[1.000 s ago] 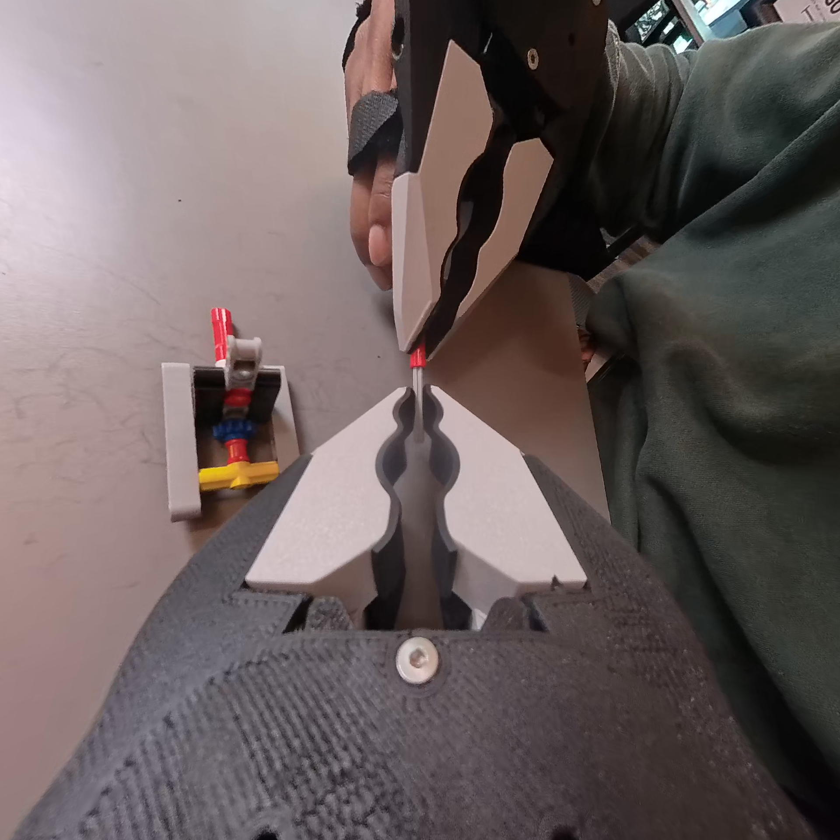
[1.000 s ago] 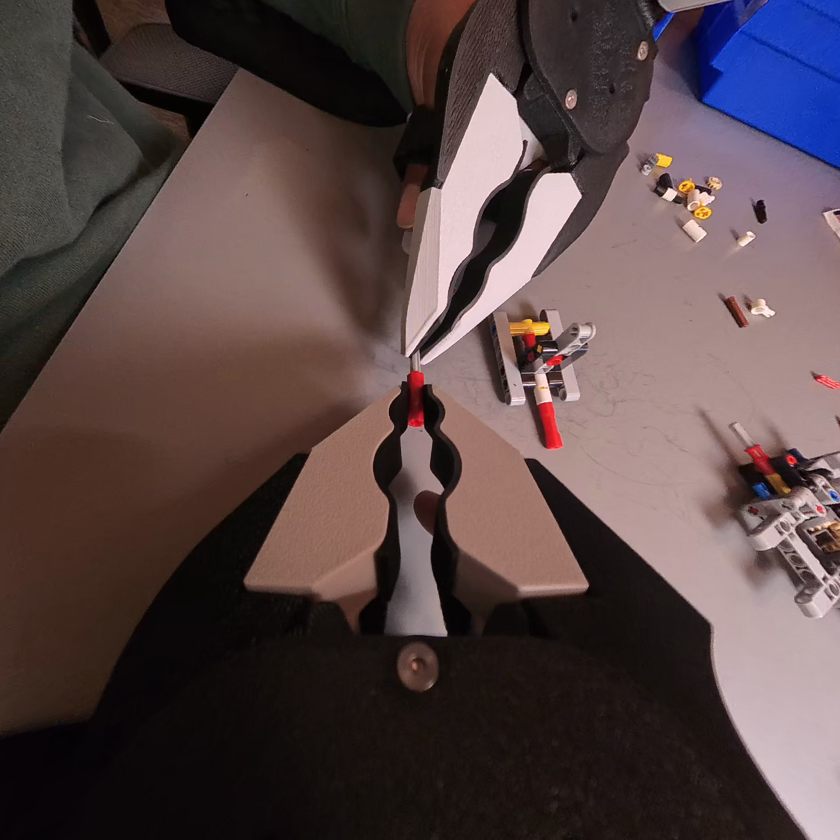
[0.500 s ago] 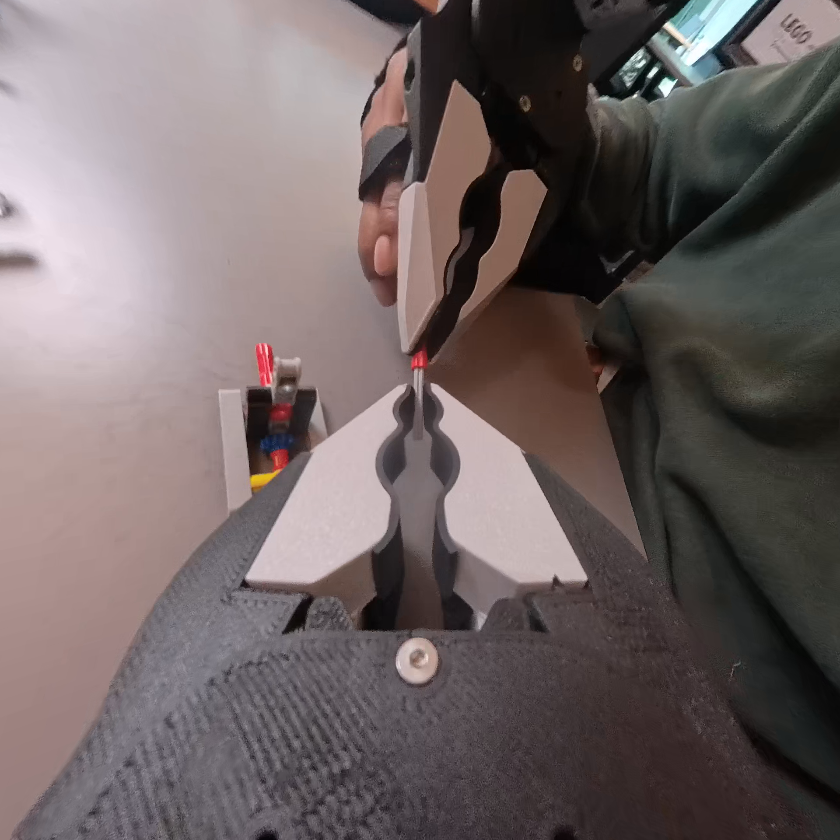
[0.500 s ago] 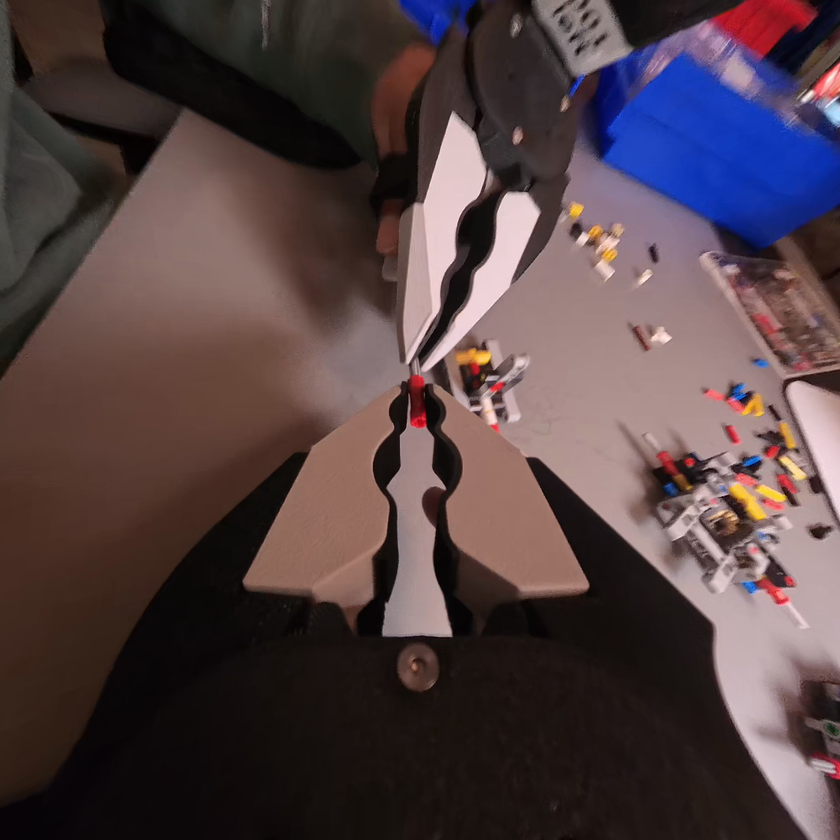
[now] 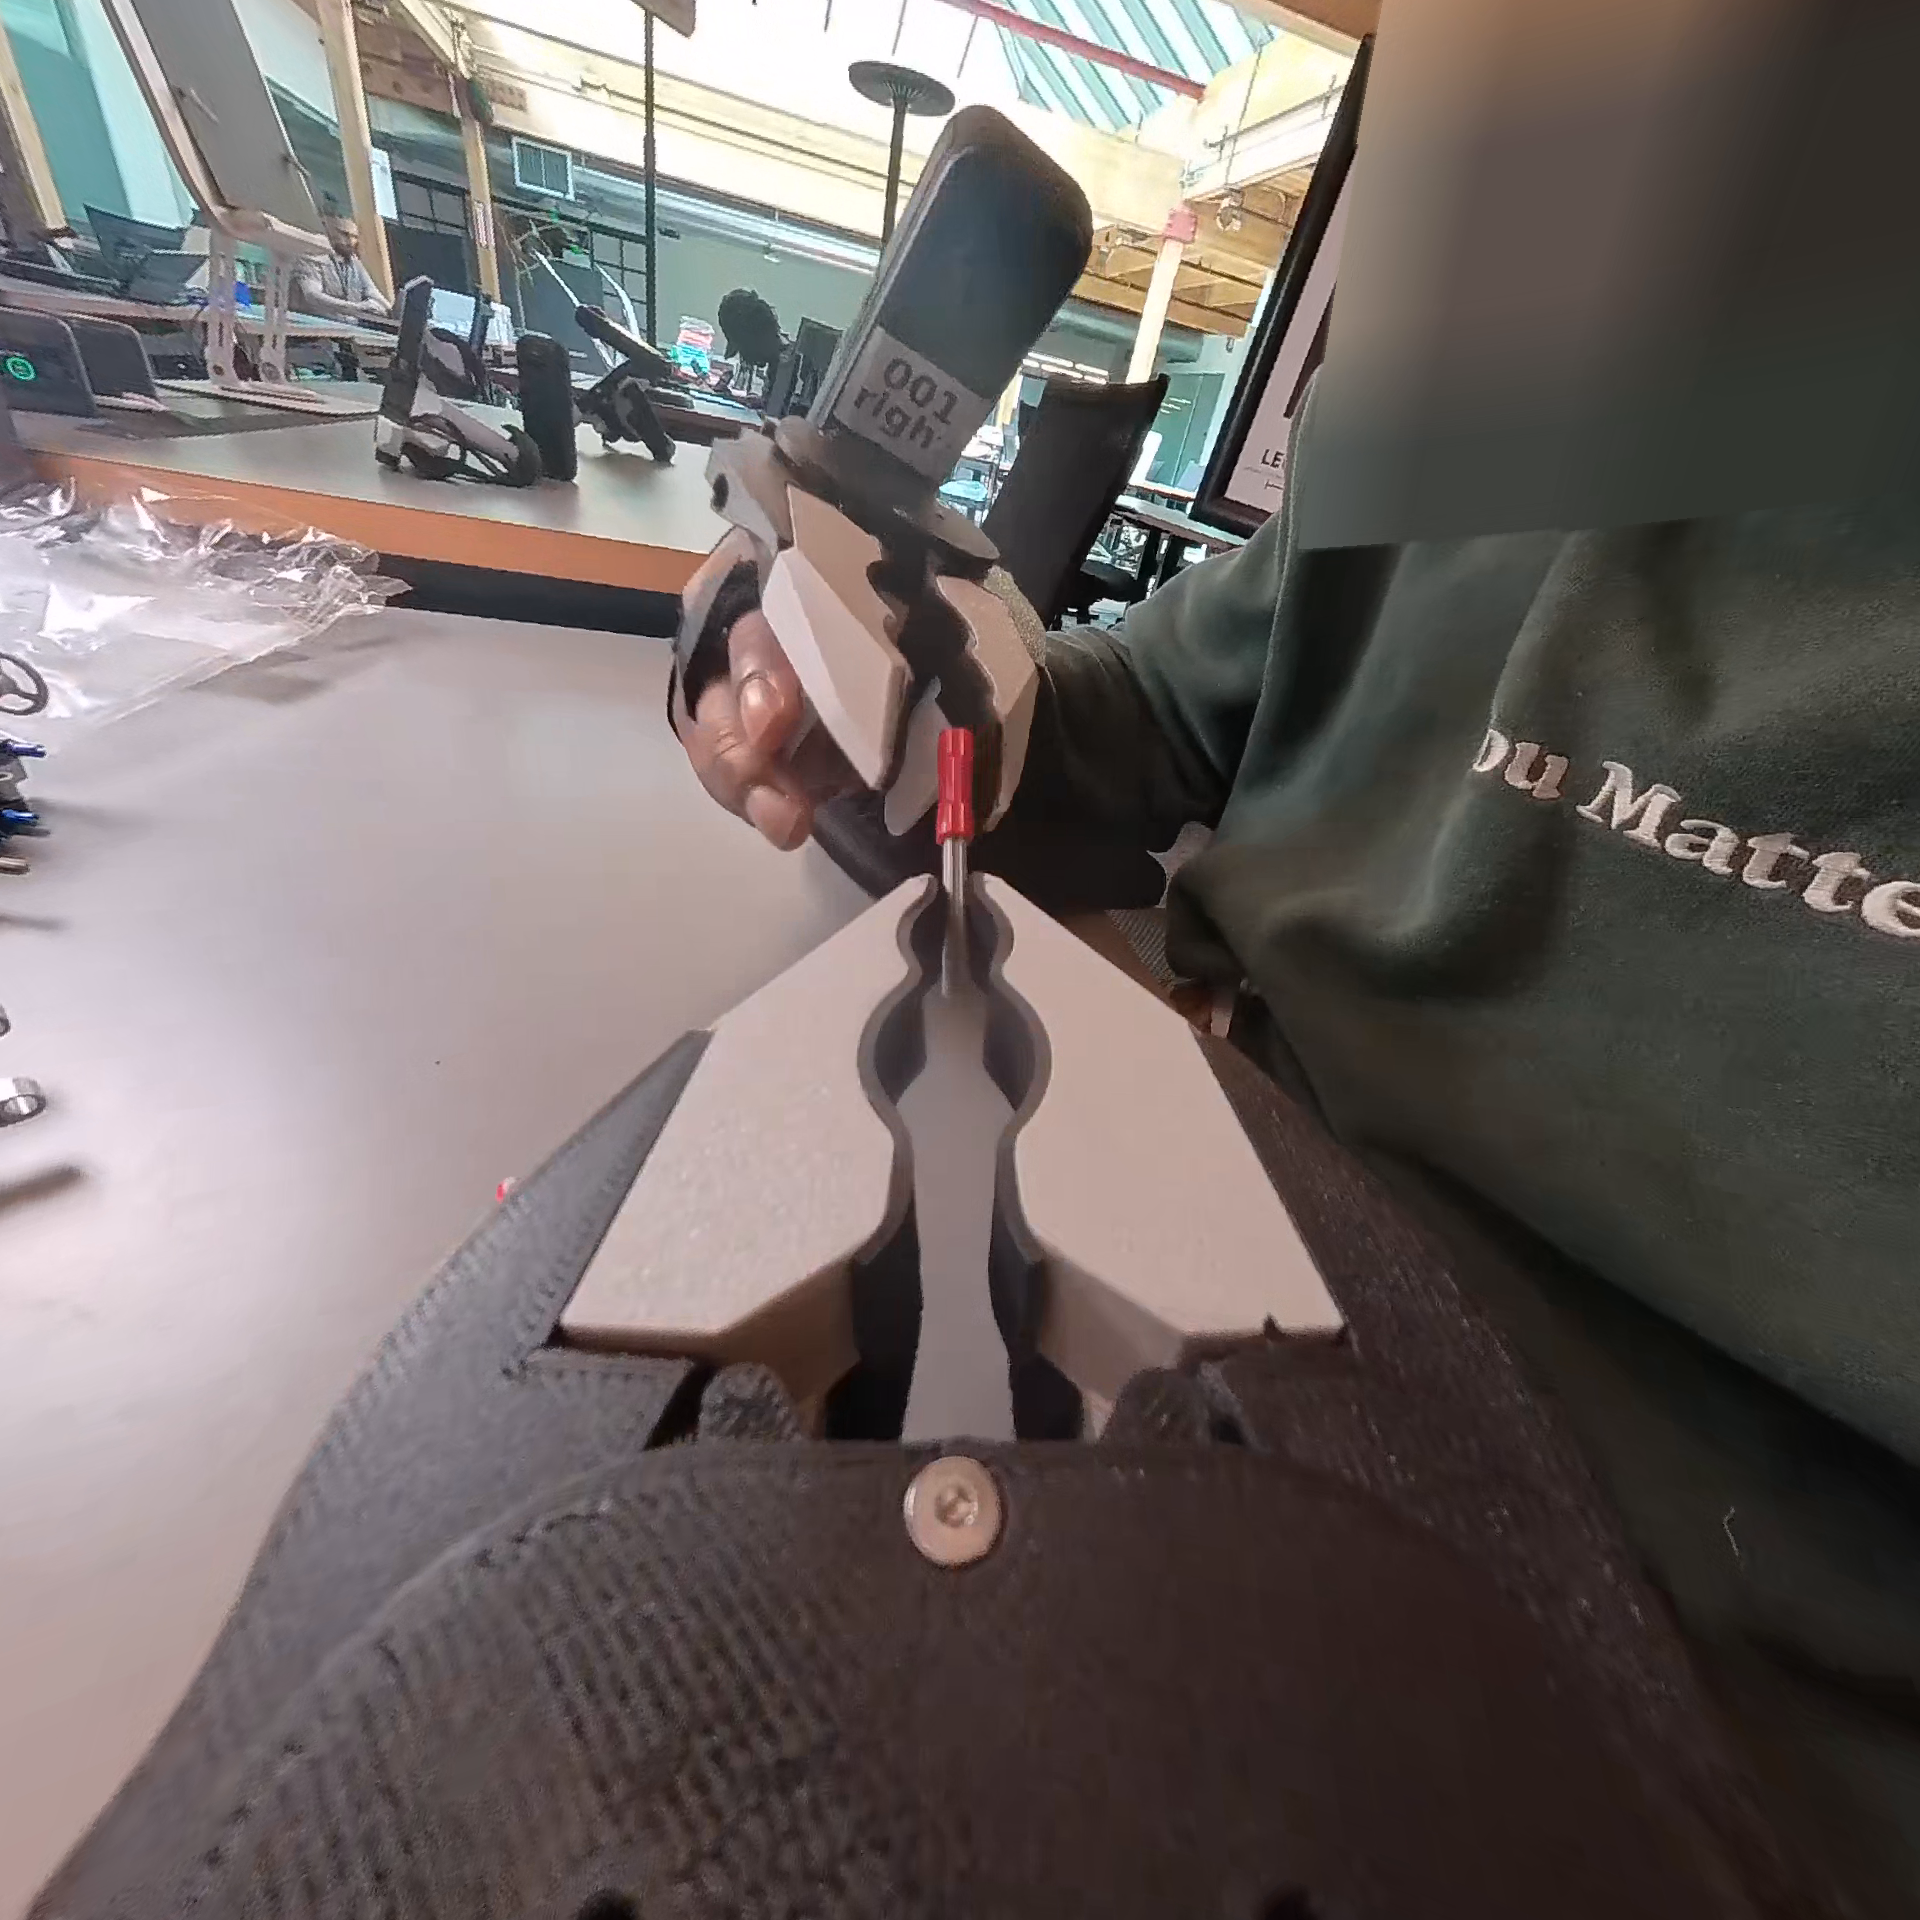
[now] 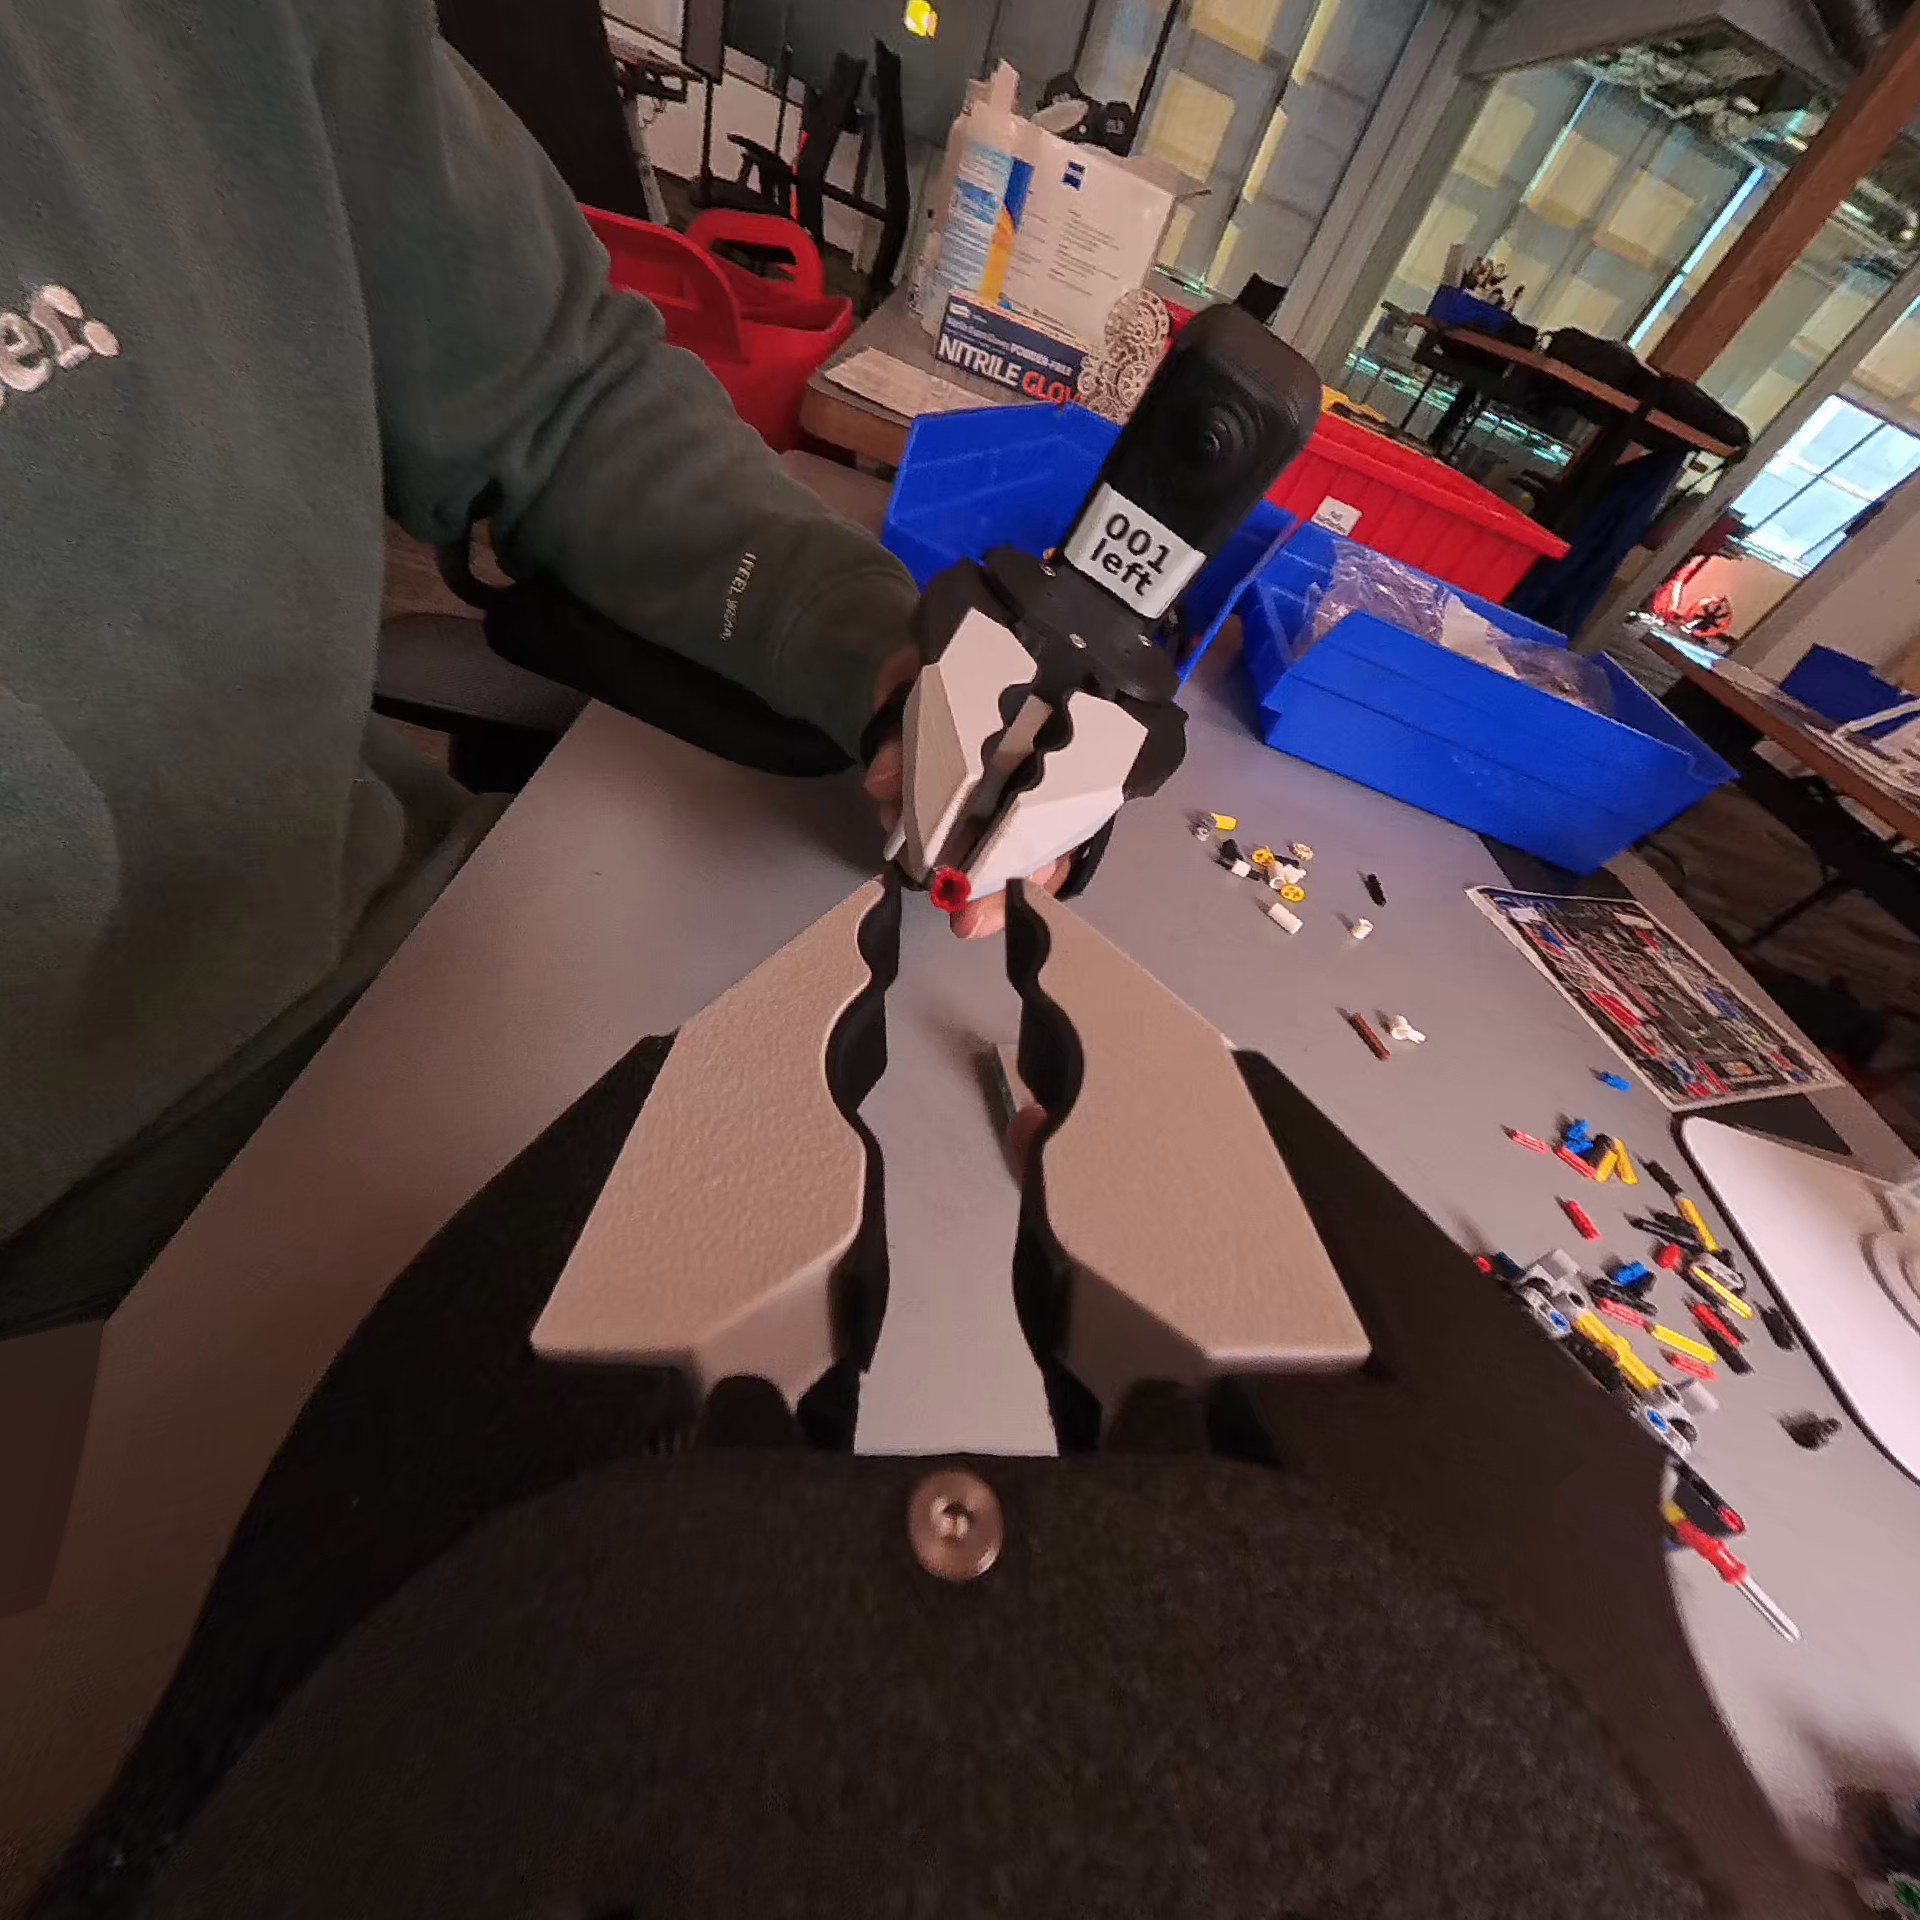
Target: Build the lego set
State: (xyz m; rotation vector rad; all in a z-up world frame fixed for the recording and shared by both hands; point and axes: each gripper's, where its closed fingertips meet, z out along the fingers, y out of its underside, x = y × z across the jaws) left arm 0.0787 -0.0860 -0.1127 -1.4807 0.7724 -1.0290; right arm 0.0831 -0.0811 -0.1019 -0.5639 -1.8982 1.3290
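Observation:
My left gripper (image 5: 954,883) is shut on a thin grey axle (image 5: 951,920) that sticks out past its fingertips and carries a red sleeve (image 5: 954,784) at its far end. My right gripper (image 6: 951,906) is open. Its pads stand either side of the sleeve's red end (image 6: 948,886) without pressing on it. In the left wrist view the right gripper (image 5: 945,805) faces me with its fingers (image 5: 831,665) spread around the sleeve. In the right wrist view the left gripper (image 6: 940,878) faces me, closed on the axle. Both are held above the grey table (image 6: 623,935).
Blue bins (image 6: 1455,727) stand at the table's back right. Small loose pieces (image 6: 1262,868), a printed booklet (image 6: 1652,997) and a pile of coloured parts (image 6: 1621,1278) lie to the right. Crumpled clear plastic (image 5: 156,592) lies far left. A person's green sweater (image 5: 1558,935) is close by. The tips of both grippers are at nearly the same place.
My right jaws have opened and let go of the red sleeve. My left gripper has kept hold of the axle. Both grippers have tilted up from the table.

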